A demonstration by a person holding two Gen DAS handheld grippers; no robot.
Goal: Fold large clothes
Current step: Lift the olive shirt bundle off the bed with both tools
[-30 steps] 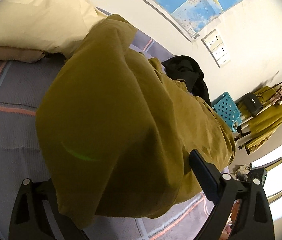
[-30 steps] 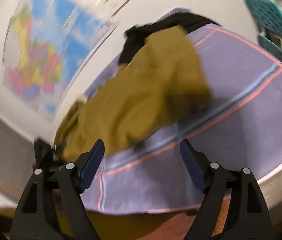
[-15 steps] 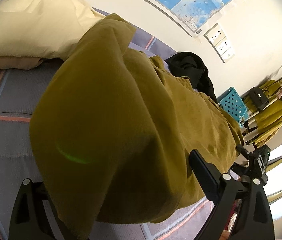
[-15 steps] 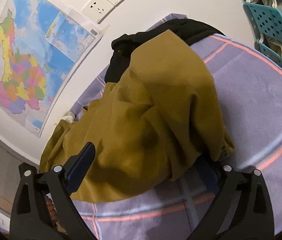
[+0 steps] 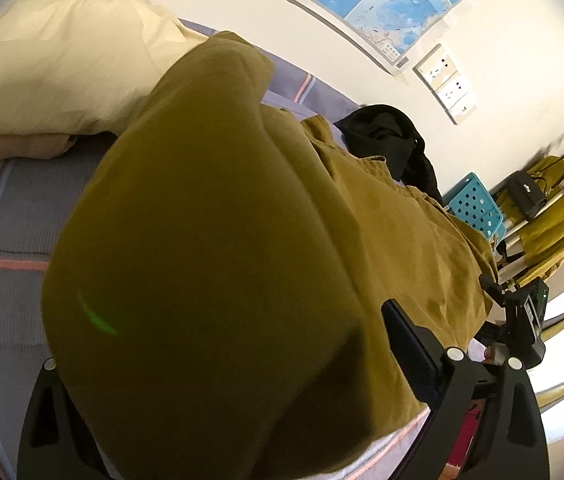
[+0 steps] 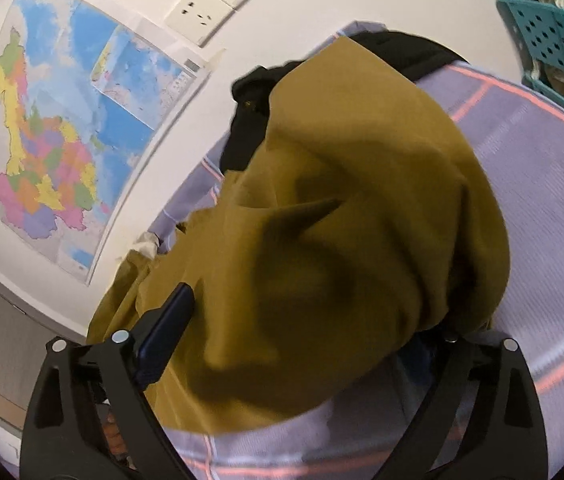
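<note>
The mustard garment (image 6: 333, 240) sprawls on the striped bed (image 6: 541, 184), the black clothing (image 5: 385, 140) at its twelve o'clock. It's soft, floppy cloth, so take a hem. Your right gripper (image 6: 305, 320) has just been narrowing, cloth between its spread jaws. Left gripper (image 5: 218, 360): I cannot tell.

A mustard-yellow garment (image 5: 210, 240) of matt, soft brushed cloth lies on a lilac bed sheet (image 6: 541, 184) of finely ribbed woven fabric with salmon stripes. A cream pillow (image 5: 62, 64) is smooth matt cotton. The turquoise perforated basket (image 5: 475, 210) is plastic; the wall map (image 6: 54, 128) is glossy paper.
</note>
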